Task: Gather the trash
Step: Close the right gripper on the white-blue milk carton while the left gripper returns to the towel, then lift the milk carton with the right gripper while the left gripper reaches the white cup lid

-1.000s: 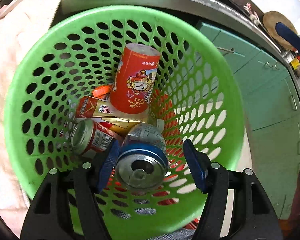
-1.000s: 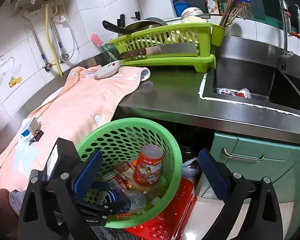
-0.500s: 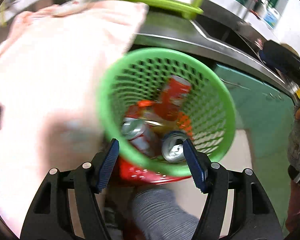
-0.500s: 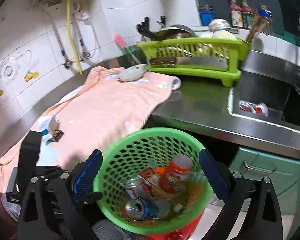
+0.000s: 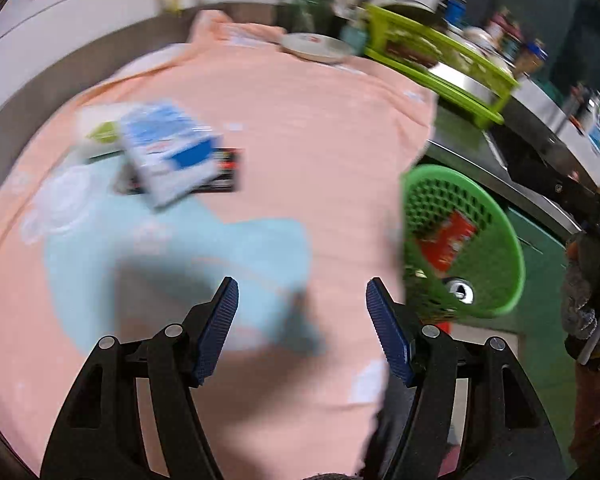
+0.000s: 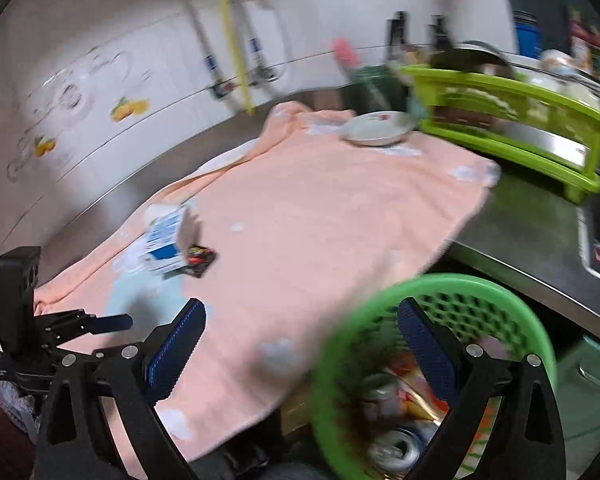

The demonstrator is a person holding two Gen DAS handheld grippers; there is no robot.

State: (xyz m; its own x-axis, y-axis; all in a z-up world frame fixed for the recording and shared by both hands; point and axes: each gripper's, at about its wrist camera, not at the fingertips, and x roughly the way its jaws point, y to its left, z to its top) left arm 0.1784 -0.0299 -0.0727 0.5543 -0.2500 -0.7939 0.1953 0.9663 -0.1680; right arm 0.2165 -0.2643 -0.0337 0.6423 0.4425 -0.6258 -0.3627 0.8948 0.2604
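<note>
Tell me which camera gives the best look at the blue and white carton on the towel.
The left wrist view: the blue and white carton appears larger and from above, lying on the pink towel, though blurred. The right wrist view shows the carton smaller, farther off, from the side.

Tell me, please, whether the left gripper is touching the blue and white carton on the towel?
Apart. The left wrist view shows the left gripper open and empty, with a wide stretch of pink towel between its fingertips and the carton.

left gripper (image 5: pixel 302 326) empty, fingers apart | over towel (image 5: pixel 300 128) | carton (image 5: pixel 172 158) ahead
</note>
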